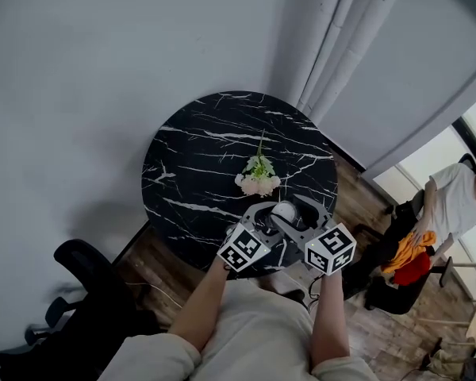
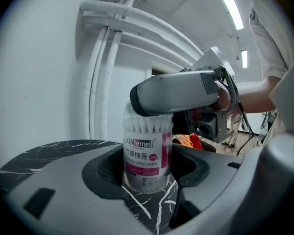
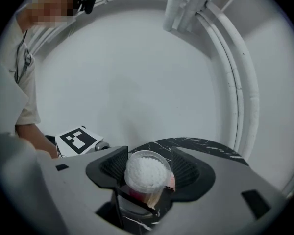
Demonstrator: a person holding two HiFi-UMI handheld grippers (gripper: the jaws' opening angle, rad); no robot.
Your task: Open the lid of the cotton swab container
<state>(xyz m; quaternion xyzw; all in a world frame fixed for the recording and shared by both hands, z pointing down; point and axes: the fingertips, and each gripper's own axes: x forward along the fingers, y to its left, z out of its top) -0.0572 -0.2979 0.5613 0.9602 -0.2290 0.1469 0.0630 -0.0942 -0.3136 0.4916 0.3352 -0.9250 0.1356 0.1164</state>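
One overhead, two close (container [image 2: 148,153] shared)

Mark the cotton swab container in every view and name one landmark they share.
Head view: cotton swab container lower centre, just below the flowers.
Left gripper view: container centre, upright, clasped between the jaws.
Right gripper view: container bottom centre, seen from above, top between the jaws.
Shared landmark: the black marble table it stands on.

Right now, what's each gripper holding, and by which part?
The left gripper clamps the cotton swab container round its lower body, standing on the table. The right gripper grips its lid by the rim, from above.
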